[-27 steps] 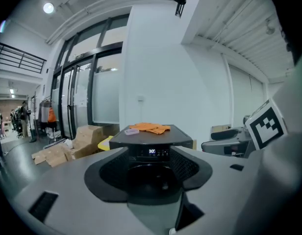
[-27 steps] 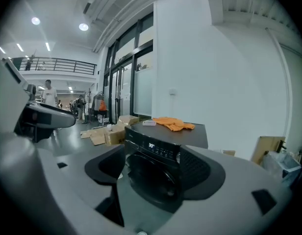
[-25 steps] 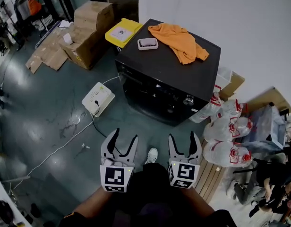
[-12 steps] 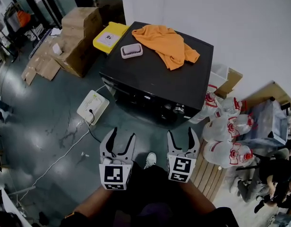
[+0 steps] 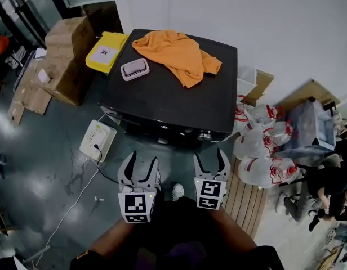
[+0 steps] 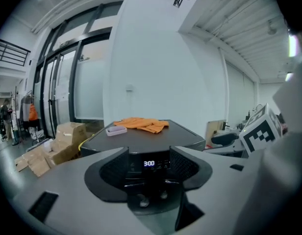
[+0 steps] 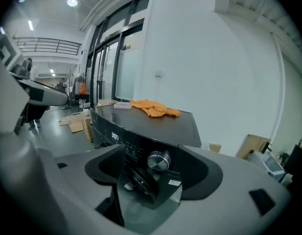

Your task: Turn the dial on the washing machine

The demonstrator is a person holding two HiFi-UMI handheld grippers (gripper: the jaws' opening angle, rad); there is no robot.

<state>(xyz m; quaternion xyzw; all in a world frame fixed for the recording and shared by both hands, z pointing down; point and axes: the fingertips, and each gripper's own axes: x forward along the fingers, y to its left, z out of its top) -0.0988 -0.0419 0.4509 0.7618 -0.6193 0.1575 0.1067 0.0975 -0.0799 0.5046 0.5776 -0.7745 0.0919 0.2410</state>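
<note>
A black washing machine point(image 5: 179, 97) stands against the white wall, with an orange cloth point(image 5: 176, 52) and a small pink tray point(image 5: 134, 68) on its top. Its silver dial point(image 7: 159, 160) shows on the front panel, right of the lit display point(image 7: 113, 136), and is also visible from the head view as the dial point(image 5: 205, 135). My right gripper point(image 5: 208, 163) is open, short of the dial, which sits framed between its jaws. My left gripper point(image 5: 139, 166) is open too, facing the display point(image 6: 148, 163), with nothing held.
Cardboard boxes point(image 5: 63, 52) and a yellow box point(image 5: 105, 52) lie left of the machine. A white device point(image 5: 98, 139) with a cable sits on the floor at front left. Plastic bags point(image 5: 263, 145) and a wooden pallet point(image 5: 245, 201) crowd the right. A seated person point(image 5: 325, 190) is at far right.
The whole view has moved closer to the washing machine. Both grippers stay open and now sit nearer its front panel.
</note>
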